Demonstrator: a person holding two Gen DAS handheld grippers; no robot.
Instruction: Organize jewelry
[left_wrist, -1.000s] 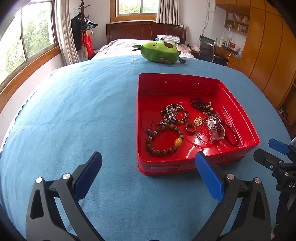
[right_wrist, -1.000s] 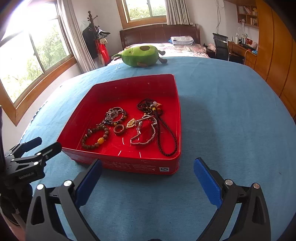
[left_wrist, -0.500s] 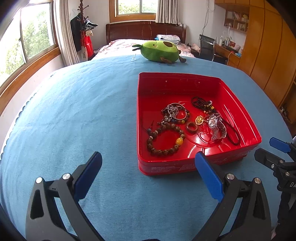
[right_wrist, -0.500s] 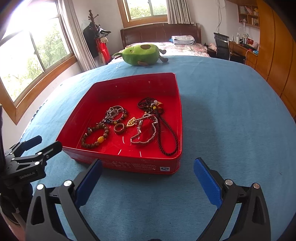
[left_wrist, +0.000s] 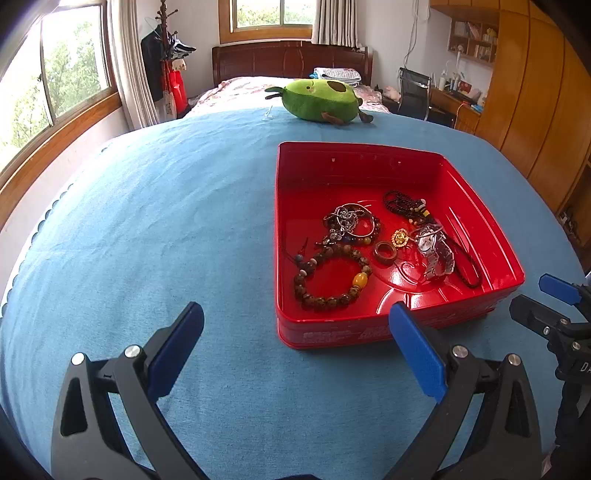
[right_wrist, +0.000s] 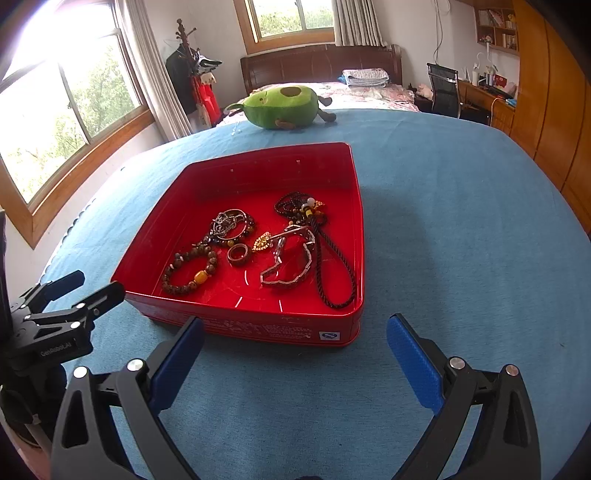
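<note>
Red tin (left_wrist: 373, 332), square w/ rounded corners and glossy walls, sits on a blue cloth (left_wrist: 166, 206) w/ a fine matte weave. All the jewelry lies loose on the tin's floor. Nearest the front-left is a bead bracelet (right_wrist: 192, 269), round brown wooden-looking beads plus one smooth amber bead, laid in an open ring. Just behind it a tangle of silver chain and a thin bangle (right_wrist: 231, 225) overlaps another dark beaded loop. A chunky brown ring (right_wrist: 240, 254) lies flat near the middle, w/ a small gold filigree charm (right_wrist: 263, 242) just beside it. Right of those, a metal-link watch (right_wrist: 291, 266) lies on its side, band curved open. A dark twisted cord (right_wrist: 334, 273) runs along the right wall in a long loop, its top end joining a bunch of small dark beads (right_wrist: 295, 206) w/ a white and a few yellow ones. Left gripper (left_wrist: 295, 343) hangs spread wide, empty, in front of the tin's front-left corner; blue ribbed pads (left_wrist: 415, 356) on black plastic arms. Right gripper (right_wrist: 295, 350) is likewise spread, holding nothing, just short of the tin's front wall. Beyond the tin, at the cloth's far edge, a plush green avocado (right_wrist: 282, 105) rests on its side.
</note>
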